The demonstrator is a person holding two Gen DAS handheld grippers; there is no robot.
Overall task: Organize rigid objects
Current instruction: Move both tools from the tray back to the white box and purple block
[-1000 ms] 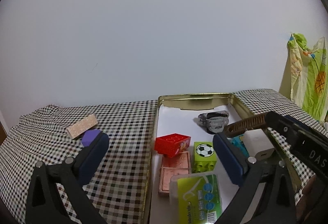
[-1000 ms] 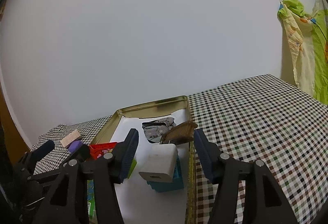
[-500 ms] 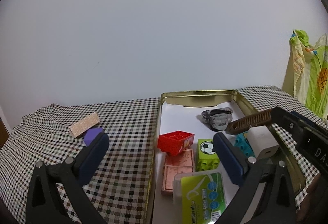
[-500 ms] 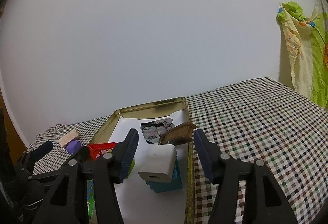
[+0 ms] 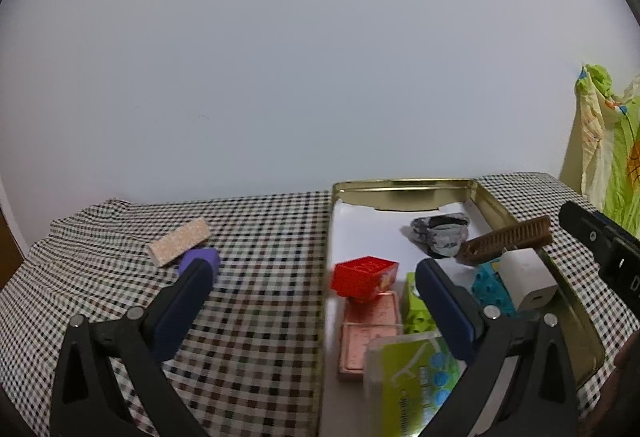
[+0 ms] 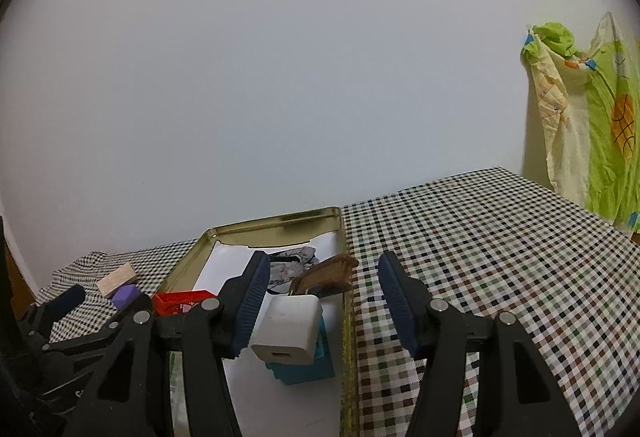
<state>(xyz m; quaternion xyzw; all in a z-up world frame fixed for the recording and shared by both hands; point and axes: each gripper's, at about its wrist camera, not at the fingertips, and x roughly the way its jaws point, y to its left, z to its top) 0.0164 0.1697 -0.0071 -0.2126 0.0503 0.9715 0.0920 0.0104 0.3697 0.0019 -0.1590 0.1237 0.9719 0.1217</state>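
A gold tin tray point(image 5: 400, 186) lined with white paper holds a red block point(image 5: 364, 277), a green block point(image 5: 416, 311), pink blocks point(image 5: 370, 333), a teal block point(image 5: 490, 289), a white charger point(image 6: 290, 329), a grey crumpled item point(image 5: 440, 233) and a green-labelled box point(image 5: 408, 377). A brown comb point(image 6: 326, 271) rests tilted on the charger and the tray's right rim. My right gripper point(image 6: 322, 259) hovers open over it, pads apart from it. My left gripper point(image 5: 312, 267) is open and empty above the tray's left rim. A beige block point(image 5: 179, 242) and a purple block point(image 5: 200, 260) lie on the cloth to the left.
The checked tablecloth point(image 6: 480, 237) stretches right of the tray with nothing on it. A plain wall stands right behind the table. A green and yellow cloth point(image 6: 580, 117) hangs at the far right. The table's left edge drops off past the beige block.
The left wrist view has drifted a little, so the tray sits slightly further right in it. Both grippers stay open and the comb has not moved.
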